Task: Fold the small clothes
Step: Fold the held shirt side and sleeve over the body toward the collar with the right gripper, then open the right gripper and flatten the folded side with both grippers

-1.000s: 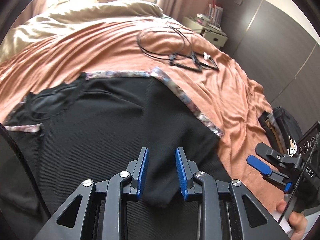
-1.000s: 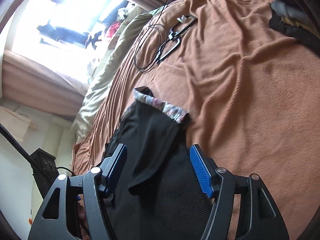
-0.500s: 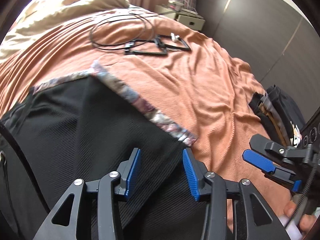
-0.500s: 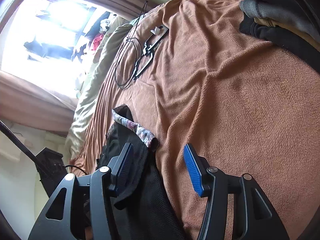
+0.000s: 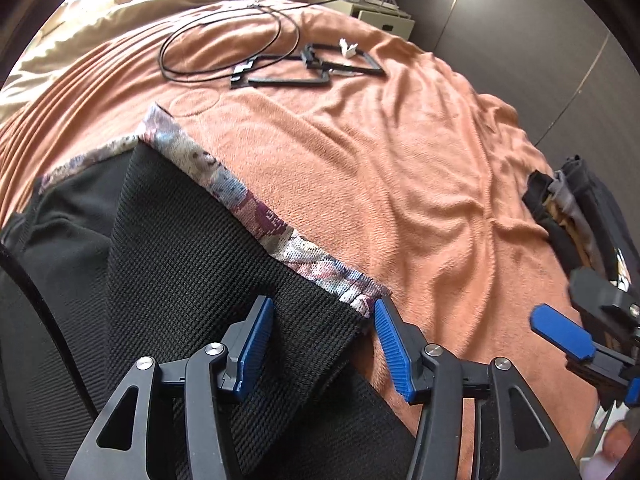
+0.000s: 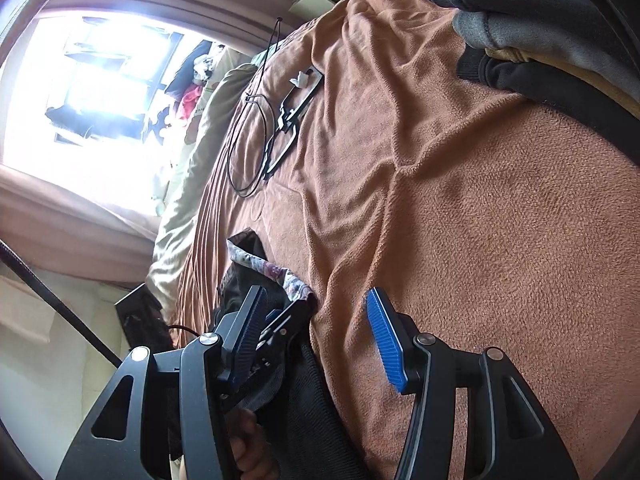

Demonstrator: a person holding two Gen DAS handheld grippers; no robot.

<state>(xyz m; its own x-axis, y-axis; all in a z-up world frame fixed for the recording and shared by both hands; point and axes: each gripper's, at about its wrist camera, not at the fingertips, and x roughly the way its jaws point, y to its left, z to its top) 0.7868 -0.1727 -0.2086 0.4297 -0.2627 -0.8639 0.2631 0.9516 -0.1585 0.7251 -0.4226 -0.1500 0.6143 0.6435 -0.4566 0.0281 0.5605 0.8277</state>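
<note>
Both your grippers are released, holding nothing. Your left gripper (image 5: 324, 344) straddles the folded edge of the black garment (image 5: 168, 256) w/ floral trim (image 5: 256, 216), jaws wide apart. Your right gripper (image 6: 316, 340) sits over the orange blanket (image 6: 460, 220), just beside the garment's trim corner. Garment lies on the bed, near side; cable loop (image 5: 224, 40) & black frames (image 5: 304, 68) well beyond it.

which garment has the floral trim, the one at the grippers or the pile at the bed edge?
The black garment under the left hand-held gripper; the pile shows only plain fabrics.
</note>
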